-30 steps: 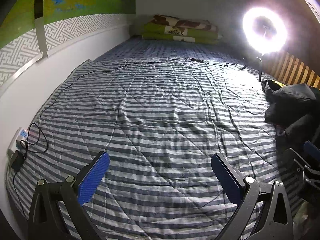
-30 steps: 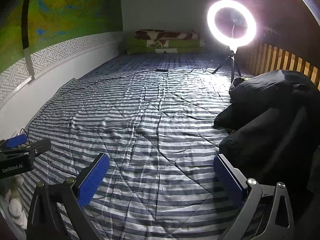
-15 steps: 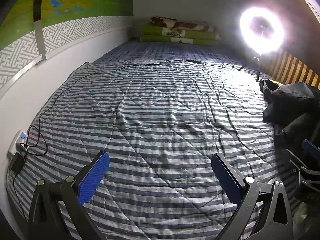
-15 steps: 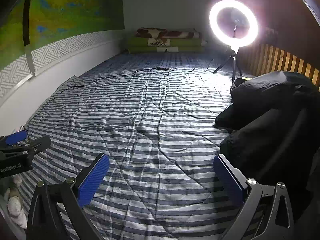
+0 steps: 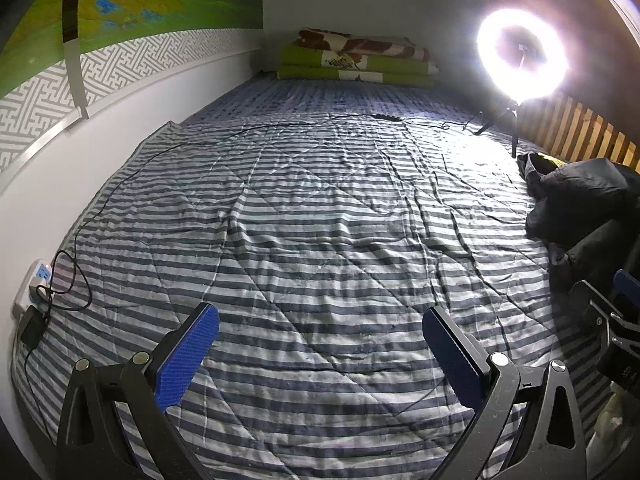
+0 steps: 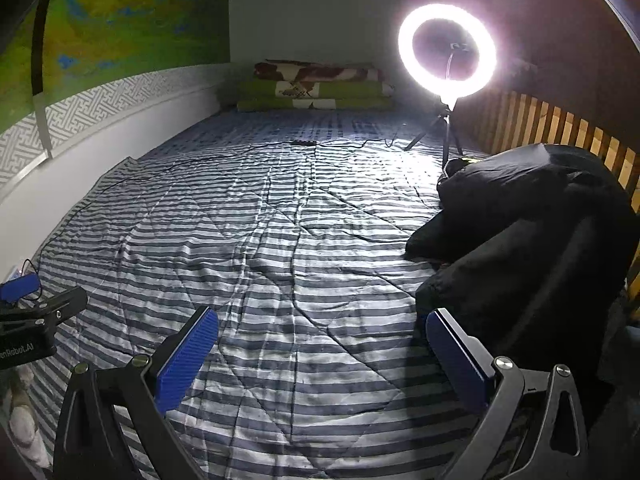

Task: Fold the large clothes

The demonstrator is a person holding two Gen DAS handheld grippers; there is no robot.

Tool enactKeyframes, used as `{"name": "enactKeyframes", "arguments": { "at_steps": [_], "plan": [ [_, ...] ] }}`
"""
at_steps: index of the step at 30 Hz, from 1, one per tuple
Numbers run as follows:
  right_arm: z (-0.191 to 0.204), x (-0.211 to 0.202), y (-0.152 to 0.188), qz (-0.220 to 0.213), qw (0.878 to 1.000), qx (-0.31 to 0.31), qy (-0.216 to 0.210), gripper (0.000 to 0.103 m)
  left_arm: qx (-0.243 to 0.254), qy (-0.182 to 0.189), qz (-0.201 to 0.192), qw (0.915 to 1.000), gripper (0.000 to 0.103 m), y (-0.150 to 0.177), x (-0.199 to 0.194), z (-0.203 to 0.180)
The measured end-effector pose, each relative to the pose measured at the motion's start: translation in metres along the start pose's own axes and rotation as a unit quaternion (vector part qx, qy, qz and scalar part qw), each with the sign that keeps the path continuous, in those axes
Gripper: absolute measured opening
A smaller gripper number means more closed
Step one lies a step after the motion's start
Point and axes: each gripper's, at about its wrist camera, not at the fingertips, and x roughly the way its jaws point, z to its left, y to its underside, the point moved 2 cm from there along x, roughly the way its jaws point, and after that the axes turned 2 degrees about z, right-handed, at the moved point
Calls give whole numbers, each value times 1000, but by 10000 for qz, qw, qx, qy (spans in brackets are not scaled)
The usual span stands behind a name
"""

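Note:
A heap of black clothing [image 6: 528, 240] lies bunched on the right side of a striped blue-and-white quilt [image 6: 288, 248]; in the left wrist view the same black clothing [image 5: 580, 200] sits at the far right. My right gripper [image 6: 322, 340] hangs open over the quilt, its right pad close beside the heap, nothing between the fingers. My left gripper [image 5: 320, 340] is open above the bare quilt [image 5: 320, 220], well left of the clothing. Each gripper shows at the edge of the other's view.
A lit ring light on a tripod [image 6: 447, 56] stands at the far right of the bed, its cable [image 5: 280, 130] running across the quilt. Folded blankets [image 5: 360, 58] are stacked at the head. A wall socket with a charger [image 5: 36, 284] is on the left; a wooden slatted rail [image 6: 560, 132] on the right.
Both views have tilted up slightly, so the far end of the bed sits lower in frame. Both grippers stay open and the clothing has not moved.

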Motion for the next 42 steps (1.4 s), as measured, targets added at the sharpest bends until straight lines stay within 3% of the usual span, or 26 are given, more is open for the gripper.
{"name": "enactKeyframes", "arguments": {
  "at_steps": [12, 16, 22, 27, 32, 36, 39, 42],
  "plan": [
    [-4, 5, 1, 67, 9999, 66, -45, 103, 66, 68, 59, 9999, 103, 2, 6, -8],
    [-10, 9, 2, 1, 9996, 166, -249, 103, 26, 70, 88, 9999, 103, 0, 11, -6],
    [-45, 20, -14, 147, 9989, 441, 92, 103, -19, 121, 166, 9998, 103, -3, 21, -7],
    [-93, -9, -42, -294, 9955, 758, 488, 103, -45, 213, 271, 9994, 103, -4, 31, -11],
    [-144, -32, -88, -517, 9861, 393, 1532, 103, 16, 334, 257, 9991, 103, -5, 29, -18],
    [-199, -10, -117, 174, 9812, 541, 1842, 103, 10, 445, 206, 9988, 103, -7, 26, -18],
    [-229, 22, -124, 930, 9794, 759, 1623, 103, -31, 506, 210, 9985, 103, -9, 24, -16],
    [-242, 47, -121, 1363, 9762, 972, 1375, 103, -43, 529, 218, 9984, 103, -10, 23, -14]
  ]
}}
